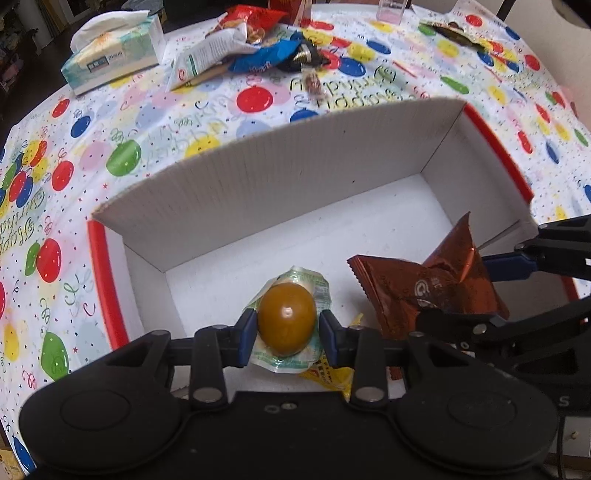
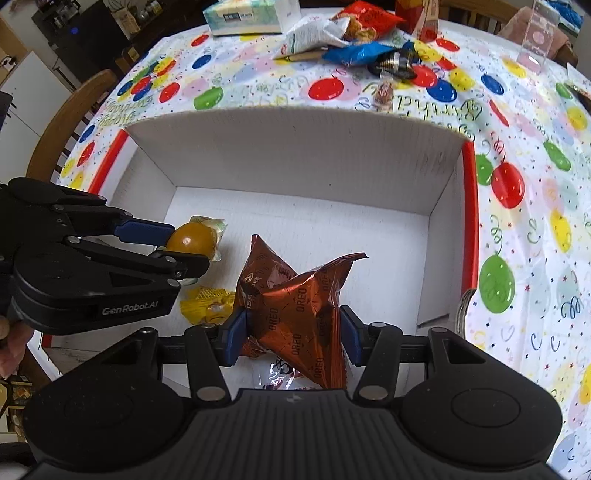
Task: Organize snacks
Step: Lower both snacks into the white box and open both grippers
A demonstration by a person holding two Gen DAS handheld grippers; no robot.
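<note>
Left wrist view: your left tool [image 1: 287, 332] is pinching the wrapped brown egg-shaped snack [image 1: 286, 319] by its sides, low inside the white box [image 1: 258, 166], near the box's near-left corner. Round glossy surface on two narrow pads, so my guess is it can squirt out if you ease grip unevenly. A yellow packet [image 1: 332, 384] lies right under it. The right tool's arm crowds in from the right; collision risk if you both release at once.

Right wrist view: your right tool [image 2: 291, 338] is pinching the copper Oreo bag [image 2: 295, 295] over the box's near edge, middle. The bag is puffy and may spring sideways onto the yellow packet [image 2: 207, 302] or another wrapper [image 2: 284, 376] beneath. The loose snack pile [image 2: 354, 40] and tissue box [image 2: 243, 14] sit at the counter's far edge, well clear.
</note>
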